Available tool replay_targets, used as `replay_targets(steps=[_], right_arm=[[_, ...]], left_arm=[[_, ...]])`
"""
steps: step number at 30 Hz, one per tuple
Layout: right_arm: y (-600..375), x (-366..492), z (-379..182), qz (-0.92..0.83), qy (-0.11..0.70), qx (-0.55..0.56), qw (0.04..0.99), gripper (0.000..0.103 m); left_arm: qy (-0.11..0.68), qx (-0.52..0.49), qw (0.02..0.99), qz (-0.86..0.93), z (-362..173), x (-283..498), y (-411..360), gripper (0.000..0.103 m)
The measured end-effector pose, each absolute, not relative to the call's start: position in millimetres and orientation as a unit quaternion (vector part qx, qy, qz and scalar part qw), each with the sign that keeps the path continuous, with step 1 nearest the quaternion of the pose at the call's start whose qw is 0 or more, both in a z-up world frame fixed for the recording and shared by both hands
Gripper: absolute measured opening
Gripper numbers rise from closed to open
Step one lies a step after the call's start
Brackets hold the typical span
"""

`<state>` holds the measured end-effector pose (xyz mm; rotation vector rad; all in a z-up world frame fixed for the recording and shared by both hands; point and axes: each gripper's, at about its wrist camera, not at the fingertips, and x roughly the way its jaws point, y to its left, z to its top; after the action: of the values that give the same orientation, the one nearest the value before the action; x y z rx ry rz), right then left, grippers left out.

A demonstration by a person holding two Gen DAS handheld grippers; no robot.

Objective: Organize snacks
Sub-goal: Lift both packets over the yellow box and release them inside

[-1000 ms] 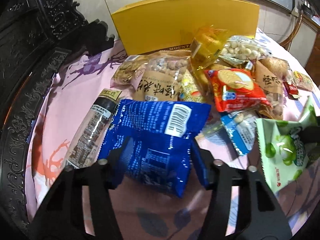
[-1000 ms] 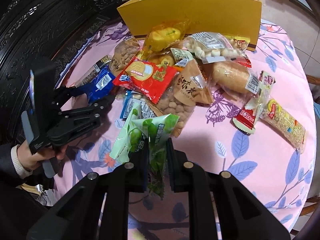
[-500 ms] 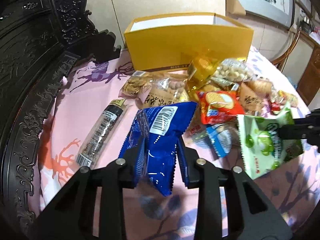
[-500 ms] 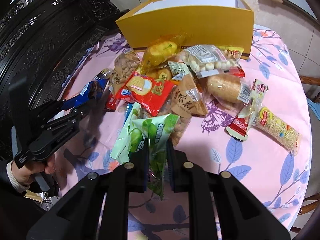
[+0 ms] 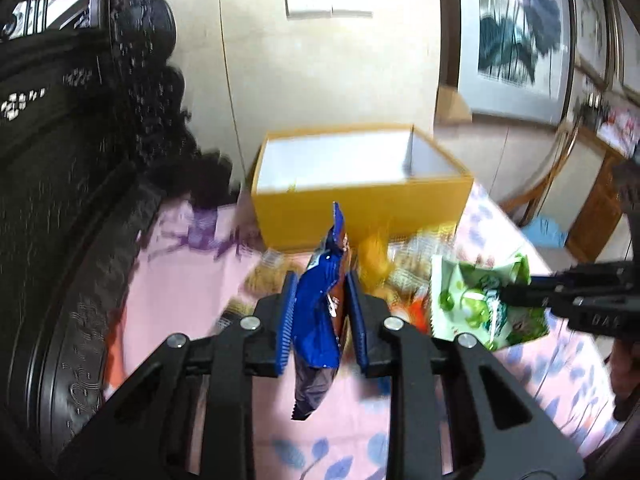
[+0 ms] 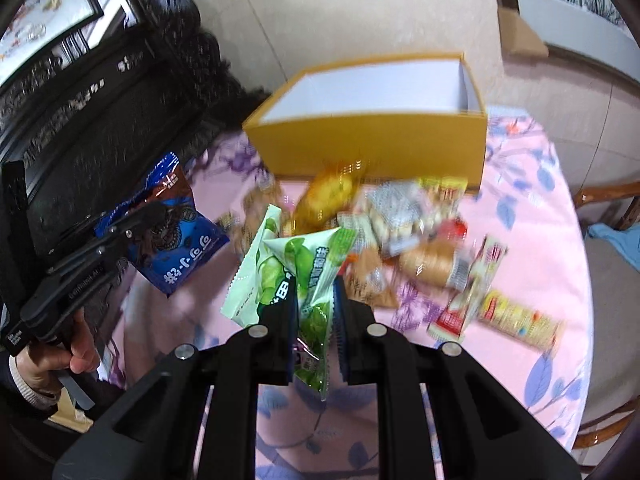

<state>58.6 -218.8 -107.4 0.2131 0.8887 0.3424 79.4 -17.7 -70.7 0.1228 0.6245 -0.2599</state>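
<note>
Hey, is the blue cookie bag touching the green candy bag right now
Apart. The left wrist view shows the blue cookie bag in the left gripper and the green candy bag in the right gripper, with snacks visible between them.

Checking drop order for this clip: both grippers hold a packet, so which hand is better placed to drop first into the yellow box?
Probably left. The left gripper, shut on the blue packet, has the yellow box straight ahead. The right gripper, shut on the green packet, sees it off to its right.

Glossy blue foil packet [image 5: 316, 312], shiny green plastic wrapper [image 6: 296, 276], matt yellow cardboard box [image 5: 360, 208], floral pink cloth [image 6: 532, 208]
</note>
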Motion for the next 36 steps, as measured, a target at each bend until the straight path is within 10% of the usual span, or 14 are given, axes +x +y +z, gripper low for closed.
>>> replay_targets(steps=[30,33,36], right_arm=[[-279,274,-51,0.082,0.313,0.1,0.941,0.019],[-277,291,-62,0.075,0.34,0.093,0.933,0.046],[-279,289,-66,0.076,0.343,0.098,0.931,0.054]], left_arm=[[0.239,0.002,0.96,-0.149,2,310,-72,0.024],[0.263,0.001,0.957,-0.121,-7,326,-73,0.07],[0.242,-0.001,0.964,-0.113,-5,315,-68,0.079]])
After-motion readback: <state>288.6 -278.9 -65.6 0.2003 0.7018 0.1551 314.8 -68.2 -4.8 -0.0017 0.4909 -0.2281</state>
